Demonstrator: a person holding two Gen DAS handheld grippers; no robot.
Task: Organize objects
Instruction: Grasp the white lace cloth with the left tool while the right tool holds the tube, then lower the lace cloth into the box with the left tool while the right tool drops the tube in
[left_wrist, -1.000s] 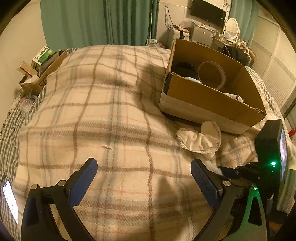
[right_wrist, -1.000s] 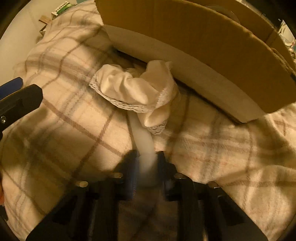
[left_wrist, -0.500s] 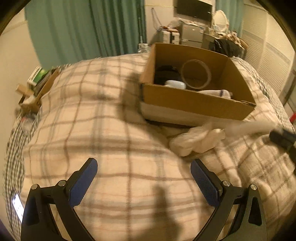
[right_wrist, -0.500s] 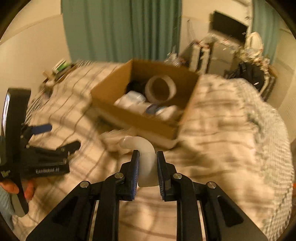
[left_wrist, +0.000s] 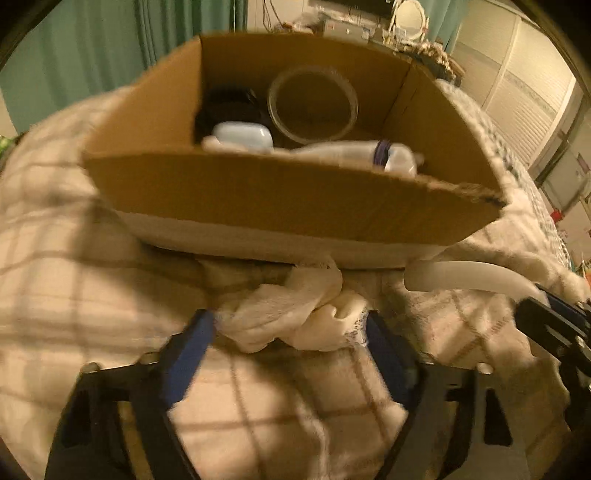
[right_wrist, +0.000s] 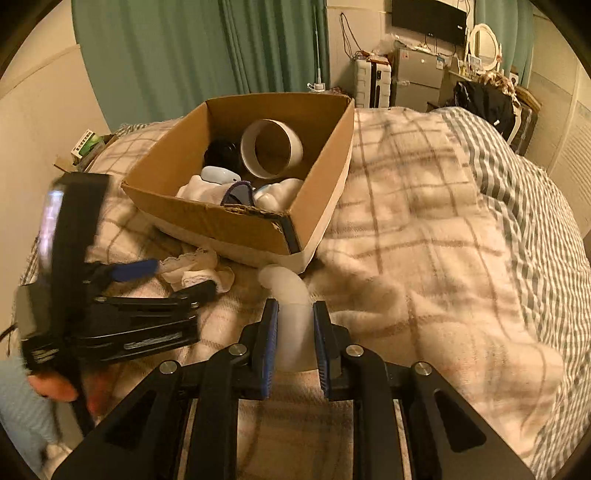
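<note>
Fingers of my left gripper spread wide around the cloth; my right gripper pinches the tube, box at eleven o'clock for dropping.

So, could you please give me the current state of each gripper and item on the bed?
Right gripper: shut on the curved white piece, held above the blanket.
Left gripper: open, fingers either side of the white lace-trimmed cloth.
White lace-trimmed cloth: crumpled, lying on the plaid blanket against the box front.
Cardboard box: open-topped, partly filled.
Tape roll: on its side inside the box.
</note>
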